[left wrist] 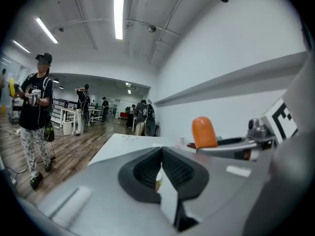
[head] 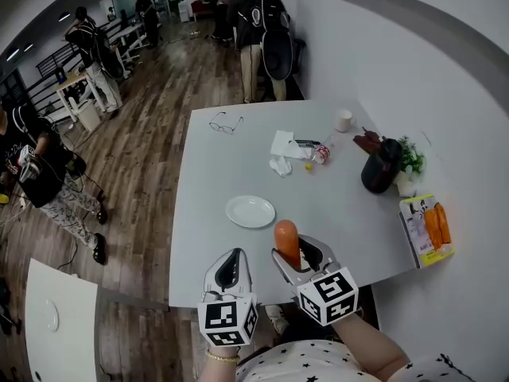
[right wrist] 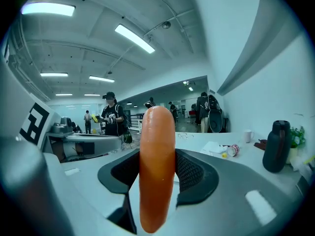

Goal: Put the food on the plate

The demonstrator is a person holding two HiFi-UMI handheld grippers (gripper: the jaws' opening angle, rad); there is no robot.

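Observation:
An orange sausage (head: 286, 241) stands upright between the jaws of my right gripper (head: 296, 253), which is shut on it near the table's front edge; the same sausage (right wrist: 156, 168) fills the middle of the right gripper view and its tip (left wrist: 204, 132) shows in the left gripper view. A small white plate (head: 250, 211) lies on the white table (head: 223, 165) just ahead and left of the sausage, with nothing on it. My left gripper (head: 231, 267) hangs beside the right one at the front edge, its jaws shut with nothing between them.
Further back on the table are glasses (head: 227, 123), crumpled tissue (head: 284, 150), a small bottle (head: 320, 154), a white cup (head: 343, 120), a black jug (head: 380, 165), a potted plant (head: 409, 161) and a packet (head: 427, 229) at the right edge. People stand on the wooden floor beyond.

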